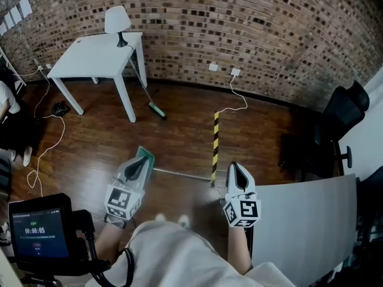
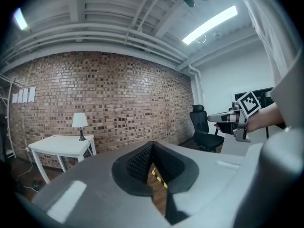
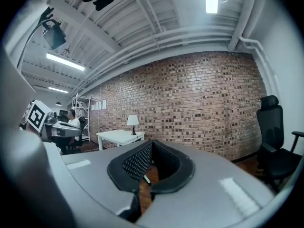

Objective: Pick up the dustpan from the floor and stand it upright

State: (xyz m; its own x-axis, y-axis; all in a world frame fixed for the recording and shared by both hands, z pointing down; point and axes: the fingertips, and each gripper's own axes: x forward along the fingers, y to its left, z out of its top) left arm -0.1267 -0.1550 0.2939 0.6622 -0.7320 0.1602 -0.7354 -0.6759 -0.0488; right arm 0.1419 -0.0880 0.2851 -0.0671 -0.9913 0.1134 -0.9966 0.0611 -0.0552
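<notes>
The green dustpan (image 1: 146,155) lies flat on the wooden floor, and its thin grey handle (image 1: 179,173) runs off to the right along the boards. My left gripper (image 1: 138,164) hovers over the pan's near edge and hides part of it. Its jaws are shut and empty, as the left gripper view (image 2: 151,148) shows. To the right, beyond the handle's end, my right gripper (image 1: 234,170) is also shut with nothing between its pads (image 3: 151,146). Both grippers point roughly level towards the brick wall.
A white table (image 1: 96,55) with a lamp (image 1: 117,21) stands at the back left, with a green-headed broom (image 1: 157,109) leaning on it. A yellow-black tape strip (image 1: 215,142) and cables (image 1: 51,133) cross the floor. A black office chair (image 1: 335,121) and a grey panel (image 1: 305,220) are at right.
</notes>
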